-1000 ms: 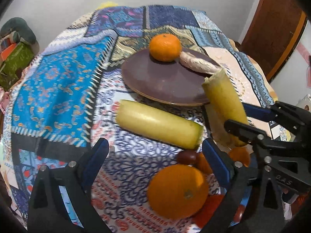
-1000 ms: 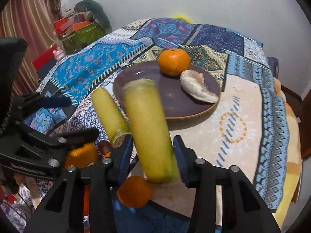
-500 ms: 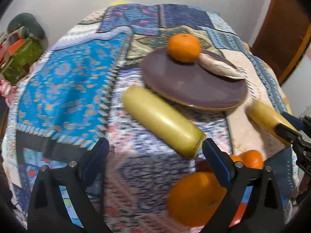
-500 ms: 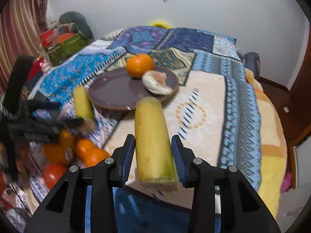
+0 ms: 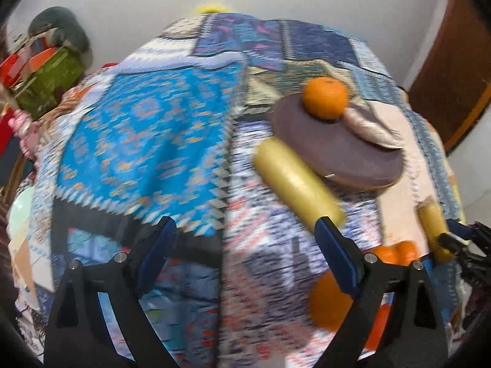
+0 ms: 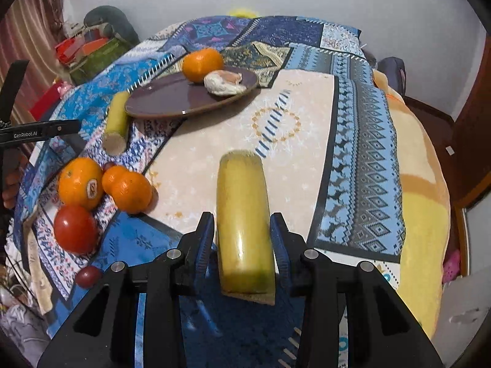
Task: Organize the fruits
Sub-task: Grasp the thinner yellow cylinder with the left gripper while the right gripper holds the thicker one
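The right gripper [image 6: 242, 239] clamps a yellow sugarcane piece [image 6: 244, 220] above the patterned bedspread [image 6: 307, 128] near its front edge. The left gripper [image 5: 245, 245] holds nothing, its jaws wide but closing. A second sugarcane piece [image 5: 297, 184] lies touching the brown plate [image 5: 307, 128].

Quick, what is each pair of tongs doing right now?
Left tongs: wide apart but closing, nothing between them.
Right tongs: shut on a yellow sugarcane piece.
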